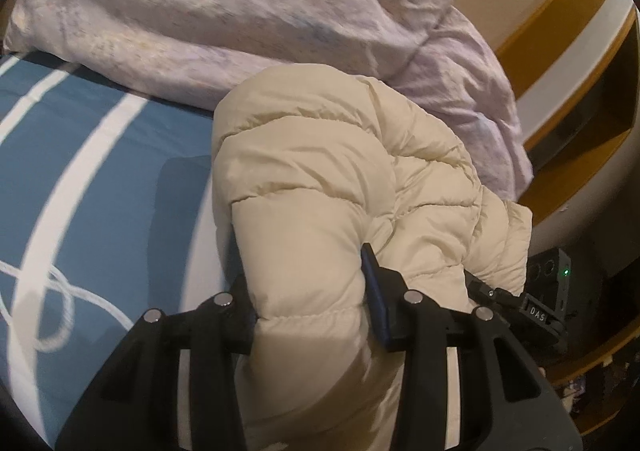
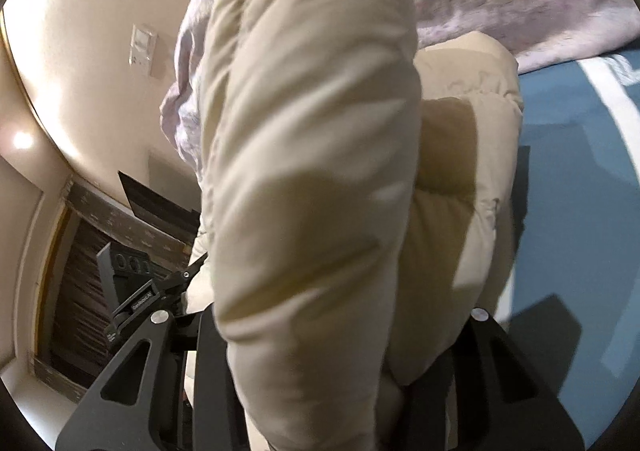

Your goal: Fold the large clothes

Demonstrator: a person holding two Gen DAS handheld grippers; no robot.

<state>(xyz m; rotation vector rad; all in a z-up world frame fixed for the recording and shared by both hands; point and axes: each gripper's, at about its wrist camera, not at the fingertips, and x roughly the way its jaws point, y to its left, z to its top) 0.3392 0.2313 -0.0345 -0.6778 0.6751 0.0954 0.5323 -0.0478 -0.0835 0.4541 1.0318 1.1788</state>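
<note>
A cream quilted puffer jacket [image 1: 320,179] lies bunched on the right side of the bed. My left gripper [image 1: 308,303] is shut on a thick fold of the jacket, the padding bulging between its black fingers [image 1: 374,287]. In the right wrist view the jacket [image 2: 312,171] fills the middle and rises in front of the camera. My right gripper [image 2: 320,351] is shut on the jacket; its fingertips are hidden under the fabric. Part of the other gripper [image 1: 536,311] shows at the jacket's right edge.
The bed has a blue sheet with white stripes [image 1: 80,155]. A crumpled pale lilac duvet [image 1: 240,11] lies at the head of the bed, touching the jacket. A wooden bed frame [image 1: 560,11], a cream wall [image 2: 100,31] with a switch plate [image 2: 142,47], and dark floor clutter [image 2: 88,251] border the bed.
</note>
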